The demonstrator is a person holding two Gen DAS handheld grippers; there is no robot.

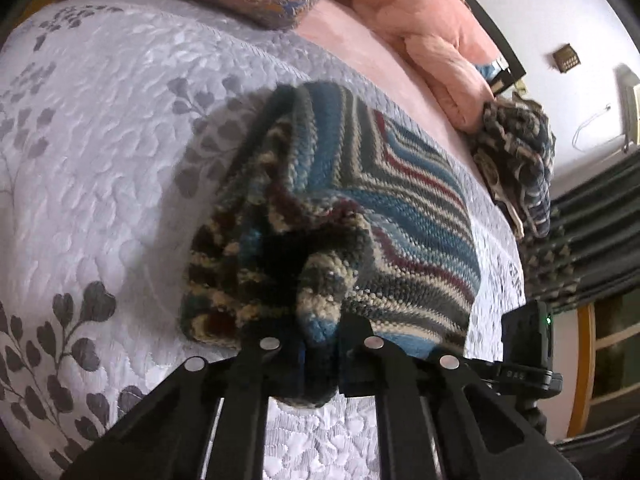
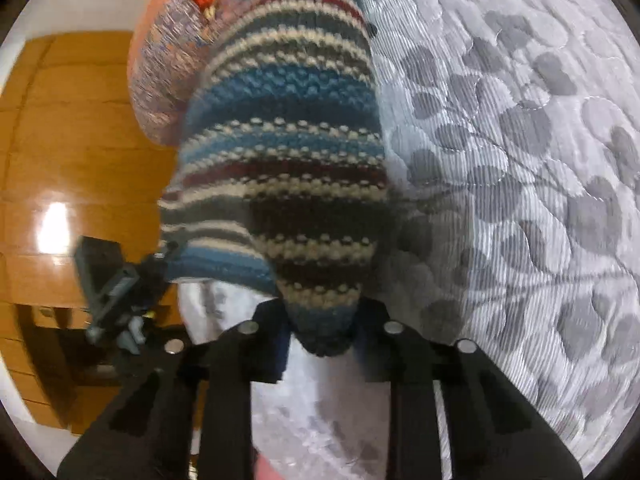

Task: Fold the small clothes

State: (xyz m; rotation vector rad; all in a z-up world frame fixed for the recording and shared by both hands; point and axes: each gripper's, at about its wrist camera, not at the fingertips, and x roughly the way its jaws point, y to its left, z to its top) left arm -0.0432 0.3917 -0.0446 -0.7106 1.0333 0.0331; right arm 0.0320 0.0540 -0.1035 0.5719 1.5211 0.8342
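The left gripper [image 1: 320, 344] pinches a bunched corner of the striped knit garment [image 1: 360, 200], which partly lies on the quilted bedspread [image 1: 100, 160]. The right gripper [image 2: 320, 336] clamps another corner, lifted above the bedspread. Thick, stretchy knit could slip from either pinch, or uneven pulling could skew the fold. A second knit piece [image 1: 516, 160] lies beyond the garment, at the bedspread's far edge.

The striped blue, cream and maroon knitted garment [image 2: 280, 152] is motion-blurred, cut off at twelve o'clock, hiding the bed beneath.
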